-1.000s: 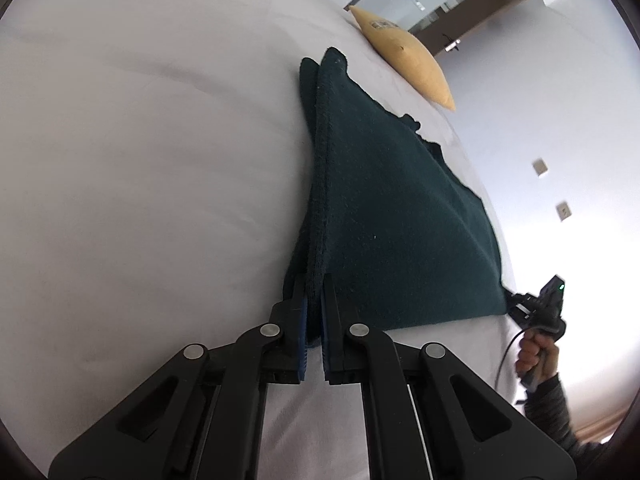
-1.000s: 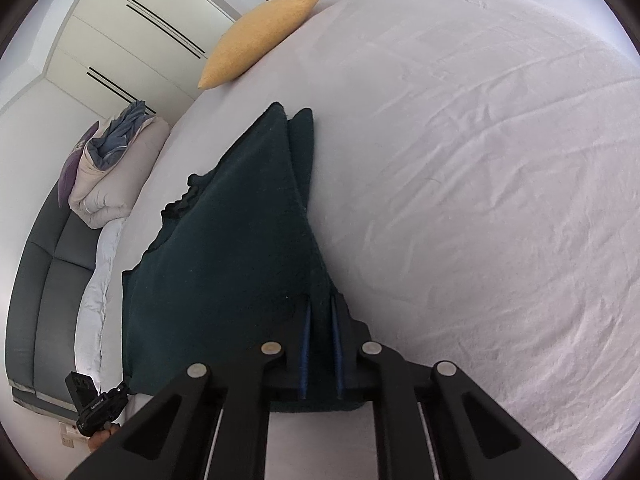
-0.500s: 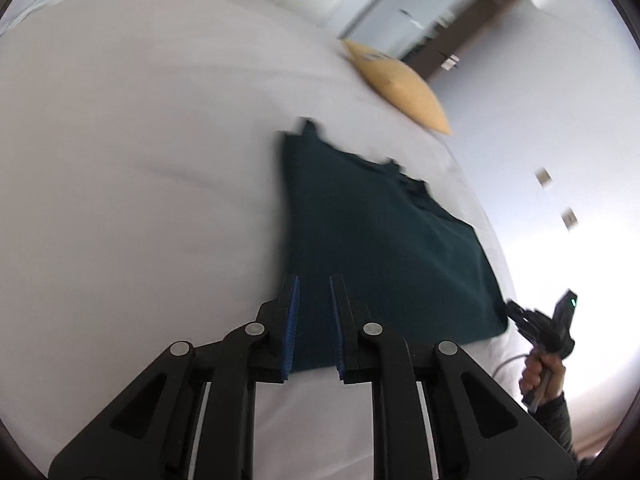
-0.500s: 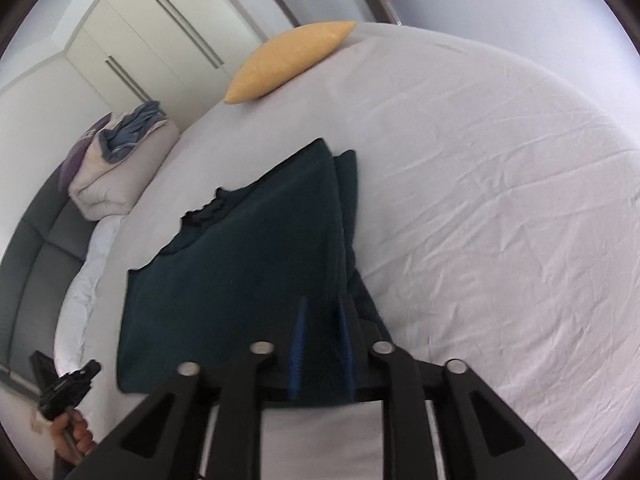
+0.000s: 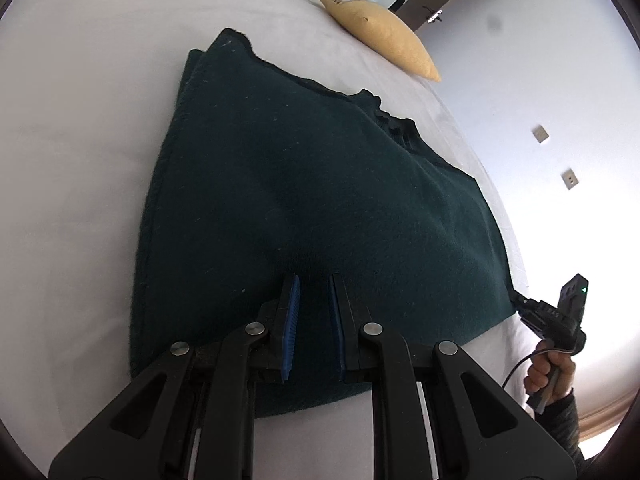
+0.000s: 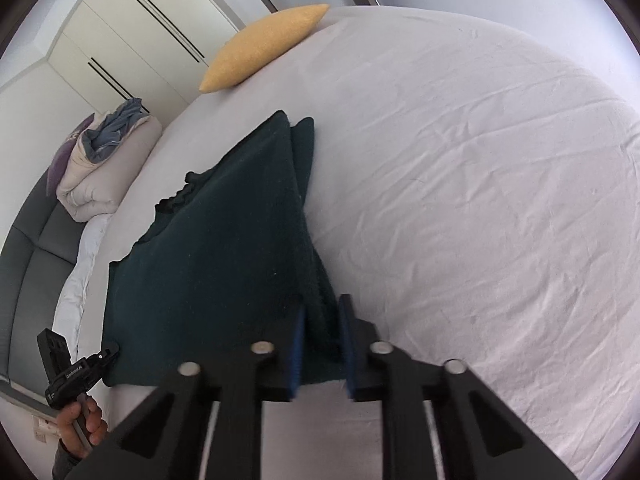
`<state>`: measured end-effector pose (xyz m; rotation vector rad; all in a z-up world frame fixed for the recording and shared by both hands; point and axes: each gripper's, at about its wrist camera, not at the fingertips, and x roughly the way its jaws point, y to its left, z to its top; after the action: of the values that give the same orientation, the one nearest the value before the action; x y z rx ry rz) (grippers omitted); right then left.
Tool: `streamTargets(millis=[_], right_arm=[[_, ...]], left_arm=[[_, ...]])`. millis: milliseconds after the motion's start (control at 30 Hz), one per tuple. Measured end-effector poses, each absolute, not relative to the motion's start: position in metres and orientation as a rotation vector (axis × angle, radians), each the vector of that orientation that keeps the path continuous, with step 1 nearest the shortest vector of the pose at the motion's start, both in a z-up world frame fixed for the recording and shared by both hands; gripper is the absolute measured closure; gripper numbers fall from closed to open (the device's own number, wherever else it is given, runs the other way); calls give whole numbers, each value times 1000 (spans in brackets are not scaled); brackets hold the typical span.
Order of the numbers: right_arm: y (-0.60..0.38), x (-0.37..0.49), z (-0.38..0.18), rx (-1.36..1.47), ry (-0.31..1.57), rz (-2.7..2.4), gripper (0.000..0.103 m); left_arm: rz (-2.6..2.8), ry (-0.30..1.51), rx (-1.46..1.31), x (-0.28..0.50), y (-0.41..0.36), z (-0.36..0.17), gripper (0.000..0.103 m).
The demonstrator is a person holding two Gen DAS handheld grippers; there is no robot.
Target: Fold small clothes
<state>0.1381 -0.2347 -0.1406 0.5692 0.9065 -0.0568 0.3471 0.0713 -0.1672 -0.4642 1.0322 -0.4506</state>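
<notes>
1. Currently looking down on a dark green knit garment (image 5: 320, 200), lying folded double on the white bed (image 5: 80, 120), with its bottom hem toward the near edge and a yellow cushion (image 6: 264, 48) well apart at the far edge.
2. Hovering with the left claw (image 5: 314, 284) over the middle of the hem, pads slightly parted after just opening, with cloth showing below the gap but nothing pinched.
3. Pinching with the right claw (image 6: 323, 308) at the hem's right-hand corner, having just been closing, with the thick folded edge bunched between the pads and apparently gripped.
4. Judging the step in hand: finishing a sideways fold and readying for the next one, likely carrying the hem toward the collar.
5. Risking a lopsided fold by lifting from one corner only, dragging the stacked layers askew, since the far corner's layers are already sitting a little offset.
6. Risking grabbing only the top layer with the left claw, peeling the fold open instead of moving both layers together.
7. Risking the soft knit slipping from a shallow pinch at the corner, letting the layers drop and crease.
8. Risking catching the bed sheet along with the knit by reaching too low, pulling wrinkles under the garment.
</notes>
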Motion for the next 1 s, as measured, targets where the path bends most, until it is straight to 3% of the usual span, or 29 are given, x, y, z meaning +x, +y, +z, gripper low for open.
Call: streamTargets(millis=[533,600,667,833,1000], right_arm=[[-242,125,-157,631,908,-47,94],[-242,123,-145,615,918,-84,74],[-238,123,-127,549,907,-152,63],[-202,156,-92,573,822,61,63],[-135,236,-122,682,893,391,63]], left_arm=[[-459,1031,-448,347,74,-167,89],[-440,1009,-391,344,70,-154,89],[-442,966,-367,341,68,-139,89],[-458,909,-371,368,53,-121,89],[-389,929,-339,410,35,-133,89]])
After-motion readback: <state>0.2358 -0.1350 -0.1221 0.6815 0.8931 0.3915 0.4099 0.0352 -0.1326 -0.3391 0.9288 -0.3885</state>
